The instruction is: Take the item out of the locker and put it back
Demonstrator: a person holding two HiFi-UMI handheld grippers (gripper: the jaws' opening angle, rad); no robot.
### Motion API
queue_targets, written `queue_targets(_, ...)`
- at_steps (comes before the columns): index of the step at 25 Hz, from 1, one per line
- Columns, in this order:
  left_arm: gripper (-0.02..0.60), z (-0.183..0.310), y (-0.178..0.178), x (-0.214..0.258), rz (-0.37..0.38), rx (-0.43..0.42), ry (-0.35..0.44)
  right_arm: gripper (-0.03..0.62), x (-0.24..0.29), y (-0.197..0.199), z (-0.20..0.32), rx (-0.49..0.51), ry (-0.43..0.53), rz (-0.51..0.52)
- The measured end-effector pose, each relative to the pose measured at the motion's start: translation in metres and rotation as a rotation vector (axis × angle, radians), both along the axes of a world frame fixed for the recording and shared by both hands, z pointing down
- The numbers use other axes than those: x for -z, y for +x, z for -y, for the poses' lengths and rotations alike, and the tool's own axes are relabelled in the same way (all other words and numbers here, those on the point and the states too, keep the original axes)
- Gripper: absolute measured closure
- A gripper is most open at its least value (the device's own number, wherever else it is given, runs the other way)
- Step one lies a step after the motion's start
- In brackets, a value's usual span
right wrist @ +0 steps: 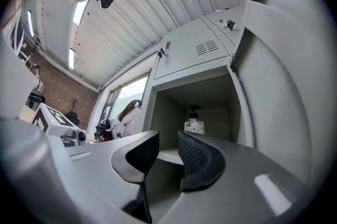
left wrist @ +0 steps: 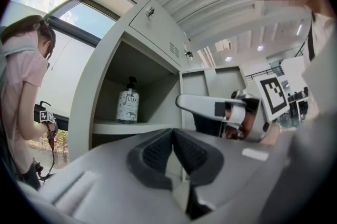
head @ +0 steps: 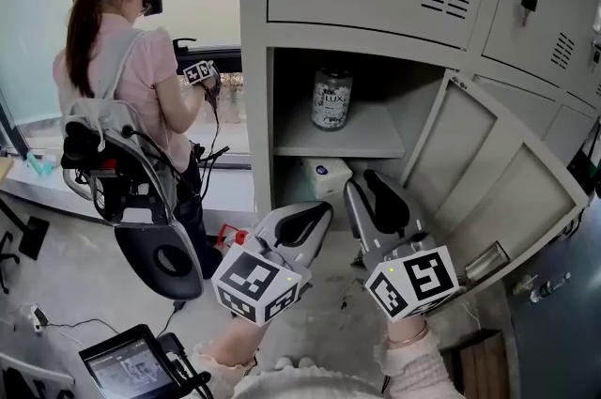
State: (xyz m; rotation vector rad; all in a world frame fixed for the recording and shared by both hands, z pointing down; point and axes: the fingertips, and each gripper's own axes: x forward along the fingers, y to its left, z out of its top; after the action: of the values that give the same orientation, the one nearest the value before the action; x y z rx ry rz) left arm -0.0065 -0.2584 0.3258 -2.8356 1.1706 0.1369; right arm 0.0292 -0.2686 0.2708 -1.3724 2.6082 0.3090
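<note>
**Fig. Both grippers before the open locker.** At the bottom centre of the head view, nearest us, sit the two marker cubes we carry. From them the left gripper (head: 322,211) and the right gripper (head: 372,188) point up toward the locker (head: 257,120). In the left gripper view the ribbed pads meet at their tips, so we read that gripper as closed on nothing. In the right gripper view a narrow gap stands between the pads and only the compartment shows through it. We read that gripper as partly open and empty.

The pump bottle (head: 331,97) stands upright on the shelf (head: 380,142) in the upper middle of the frame. It is left of the shelf's centre and well apart from both grippers. A white box (head: 326,175) lies beneath the shelf. The door (head: 502,176) hangs open at right. A second person (head: 127,59) works at upper left, apart from our task.

We judge the bottle to be stiff, clear plastic, smooth enough to slip, and moderately heavy if it holds liquid. Being tall, it may tip if nudged high. We would take it across the labelled body near mid-height. The pump neck is thin and may turn in the jaws. The right gripper's jaws look too close together for the body and would first need to open wider.
</note>
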Motion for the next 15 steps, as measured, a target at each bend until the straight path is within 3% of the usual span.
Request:
queue_targets(3,0.574,-0.009,-0.001,-0.004,0.004,0.002,-0.007,0.539,-0.011,0.003,-0.014,-0.012,-0.009,-0.017)
queue_targets(4,0.574,-0.01,-0.001,-0.004,0.003,0.001,-0.008,0.589,-0.014,0.003,-0.017,-0.011,-0.015,-0.024)
queue_targets(15,0.574,-0.021,0.0,-0.003,0.013,0.0,-0.005,0.595,-0.017,-0.002,-0.029,0.019,-0.018,-0.006)
